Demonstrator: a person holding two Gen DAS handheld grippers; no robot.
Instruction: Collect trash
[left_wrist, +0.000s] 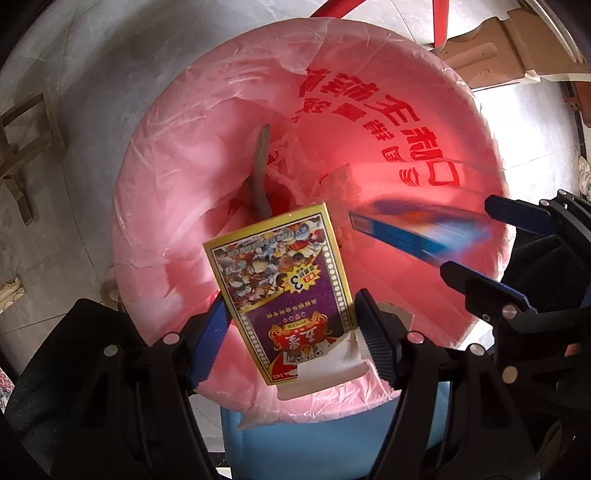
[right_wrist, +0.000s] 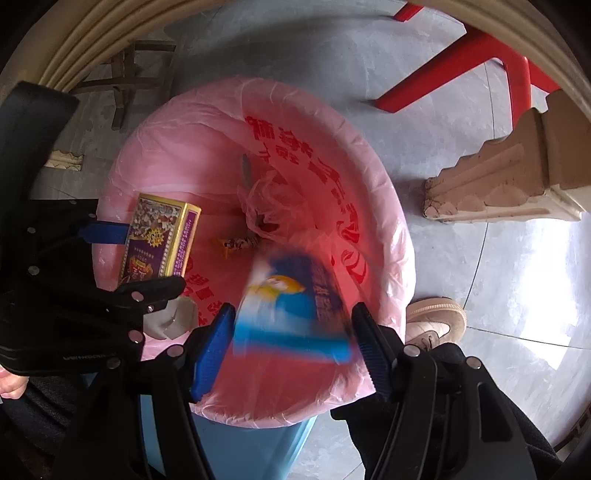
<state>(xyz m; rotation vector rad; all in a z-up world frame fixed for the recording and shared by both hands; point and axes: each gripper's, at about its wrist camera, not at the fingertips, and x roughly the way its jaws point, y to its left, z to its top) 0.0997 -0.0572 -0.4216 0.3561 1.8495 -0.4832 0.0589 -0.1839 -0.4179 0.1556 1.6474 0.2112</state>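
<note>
From the left wrist view, the left hand-held gripper (left_wrist: 288, 321) points down into the pink bin liner (left_wrist: 166, 166). The yellow-bordered card box (left_wrist: 284, 280) sits tilted between its pads, over the opening. I cannot tell whether the pads press on it or only flank it. If it slips out crooked, a corner could snag the thin plastic or pull the liner off the rim. The blue packet (left_wrist: 406, 236) is a smear beside the right hand-held gripper (left_wrist: 476, 243), also above the bag.

From the right wrist view, the packet is blurred while the fingers around it are sharp, so I judge that grip let go and the packet is dropping. It is near the rim closest to me, above the blue bin (right_wrist: 236, 435), so a bounce off the edge could send it to the floor by the shoe (right_wrist: 436, 321). The two tools hang close together, so a careless move could knock them together. A sweet wrapper (right_wrist: 236, 243) already lies inside the liner.
</note>
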